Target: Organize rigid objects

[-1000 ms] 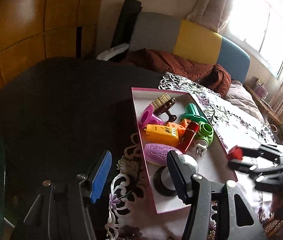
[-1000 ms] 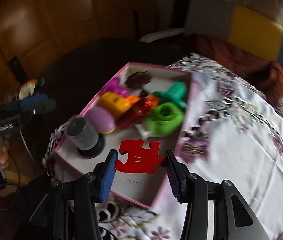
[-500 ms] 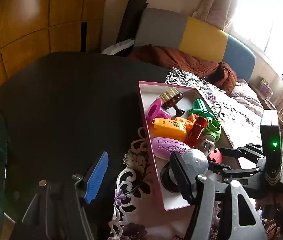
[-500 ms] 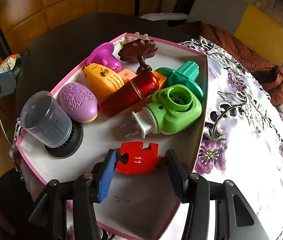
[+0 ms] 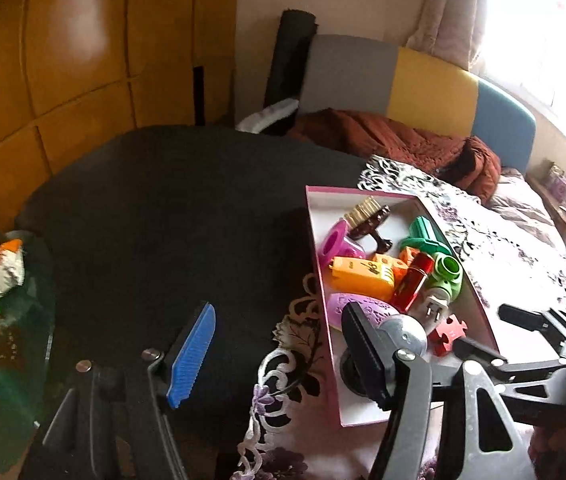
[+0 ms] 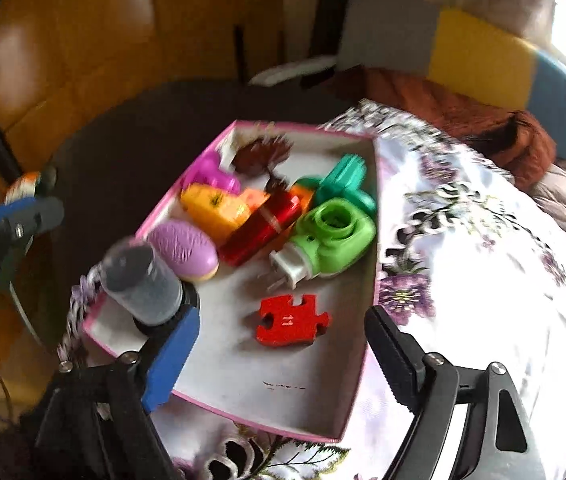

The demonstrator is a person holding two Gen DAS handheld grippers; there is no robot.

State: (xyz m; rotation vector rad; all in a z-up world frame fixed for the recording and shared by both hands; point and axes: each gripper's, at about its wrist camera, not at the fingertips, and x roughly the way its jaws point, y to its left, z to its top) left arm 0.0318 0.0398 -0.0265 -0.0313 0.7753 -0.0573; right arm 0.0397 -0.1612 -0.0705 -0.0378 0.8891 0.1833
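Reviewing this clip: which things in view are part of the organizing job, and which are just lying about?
Part of the job:
pink-rimmed box
red puzzle piece, lying loose in the box
green plug
red tube
purple oval
right gripper, jaws opening, nothing between them

Lying about:
floral tablecloth
brown blanket
snack packet

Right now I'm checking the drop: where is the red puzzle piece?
The red puzzle piece lies flat on the floor of the pink box, in its near part, just in front of the green plug, in the right wrist view.
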